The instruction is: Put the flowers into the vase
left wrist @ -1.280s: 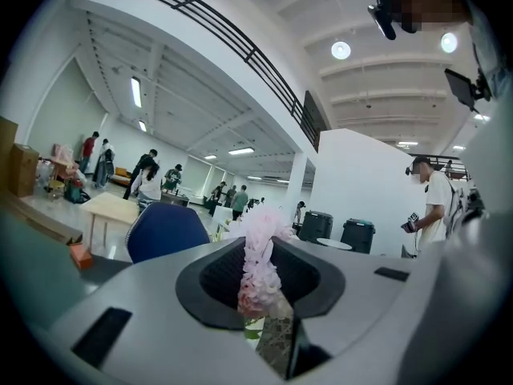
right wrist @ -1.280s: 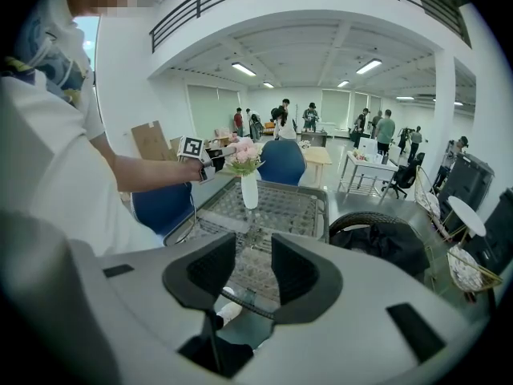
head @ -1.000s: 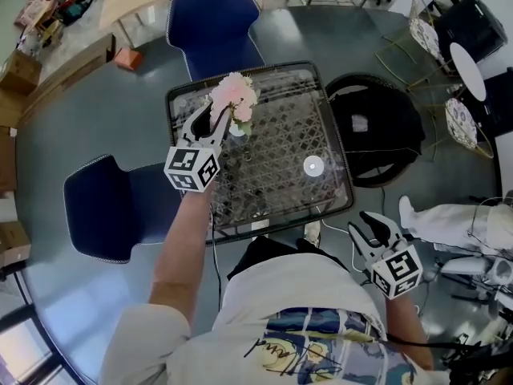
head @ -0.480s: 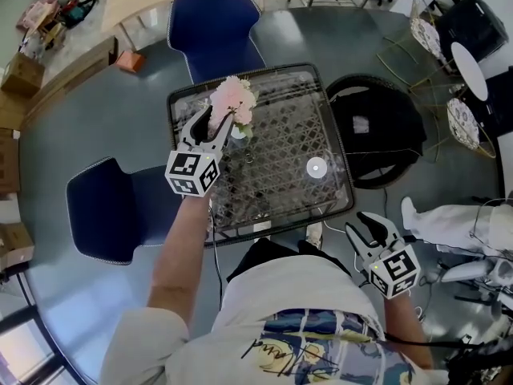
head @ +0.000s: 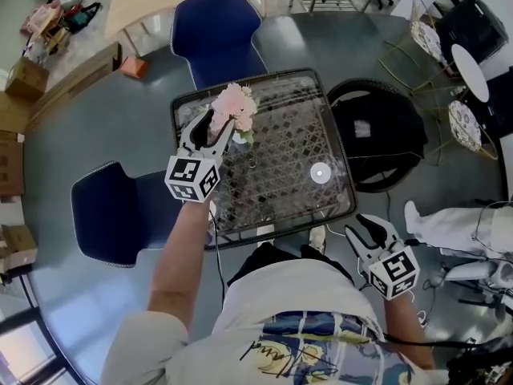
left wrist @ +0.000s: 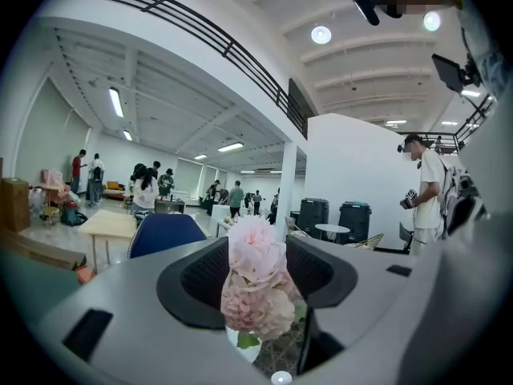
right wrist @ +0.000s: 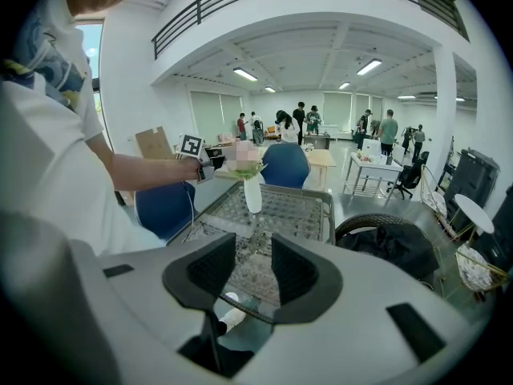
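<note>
Pink flowers (head: 234,105) stand upright in a small white vase (head: 241,138) on the glass-topped table (head: 264,233). My left gripper (head: 220,122) is held level at the blooms with its jaws opening; the flowers (left wrist: 256,277) stand between the jaws and the vase (left wrist: 240,348) shows just below them. My right gripper (head: 370,228) hangs off the table's near right corner, open with nothing between its jaws. From the right gripper view the vase (right wrist: 252,195) and flowers (right wrist: 244,160) are seen far across the table, beside the left hand.
A small white disc (head: 321,172) lies on the table's right side. Two blue chairs (head: 212,30) (head: 112,211) stand at the far and left sides, and a black round seat (head: 377,127) at the right. People stand far off in the hall.
The left gripper's jaws have spread wider around the flowers, which stay upright in the vase. The right gripper has kept still.
</note>
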A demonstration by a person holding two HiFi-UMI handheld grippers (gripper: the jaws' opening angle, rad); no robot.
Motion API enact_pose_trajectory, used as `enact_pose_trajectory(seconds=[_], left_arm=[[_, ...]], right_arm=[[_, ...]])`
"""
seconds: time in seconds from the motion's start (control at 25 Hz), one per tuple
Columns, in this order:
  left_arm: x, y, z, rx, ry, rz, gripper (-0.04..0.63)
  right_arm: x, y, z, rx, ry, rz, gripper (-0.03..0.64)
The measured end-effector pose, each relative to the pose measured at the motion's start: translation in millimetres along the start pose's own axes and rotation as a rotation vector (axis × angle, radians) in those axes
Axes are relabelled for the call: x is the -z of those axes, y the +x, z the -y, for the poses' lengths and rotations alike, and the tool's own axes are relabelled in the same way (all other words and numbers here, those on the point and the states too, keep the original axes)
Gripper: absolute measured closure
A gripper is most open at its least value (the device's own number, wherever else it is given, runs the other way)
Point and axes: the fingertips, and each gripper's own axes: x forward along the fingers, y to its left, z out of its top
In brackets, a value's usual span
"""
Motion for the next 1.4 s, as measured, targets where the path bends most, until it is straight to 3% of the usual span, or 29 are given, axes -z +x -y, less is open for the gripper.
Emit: enact_pose_trajectory(seconds=[0.4,0.68,0.84,0.92,1.04,1.24,1.4], left_arm=[[-27,-13,16,0.061,0.051,0.025,0.374],[-54,-45,61,0.159,0.085,0.028,0.374],[-47,-67,102,0.210,0.095,-0.066,0.377],[-39,-79,122,0.219,0.106,-0.109,0.461],[-24,-96,162,0.254,0.045,-0.166,0.584],[-1,-113,249,0.301,0.008,-0.325,0.586],[3,-126,311,0.300,0.013,-0.356,0.586]], right_arm=[[-4,4,-4,-0.004,-0.009,0.013,0.474],[-9,5,-3,-0.019,-0.022,0.042,0.474],[-11,8,-5,-0.083,-0.055,0.065,0.476],[-13,11,-8,-0.126,-0.079,0.080,0.496],[-15,7,-14,-0.186,-0.148,0.100,0.548],[-15,-12,-20,-0.302,-0.298,0.115,0.595],[-1,-30,-23,-0.383,-0.347,0.120,0.603]])
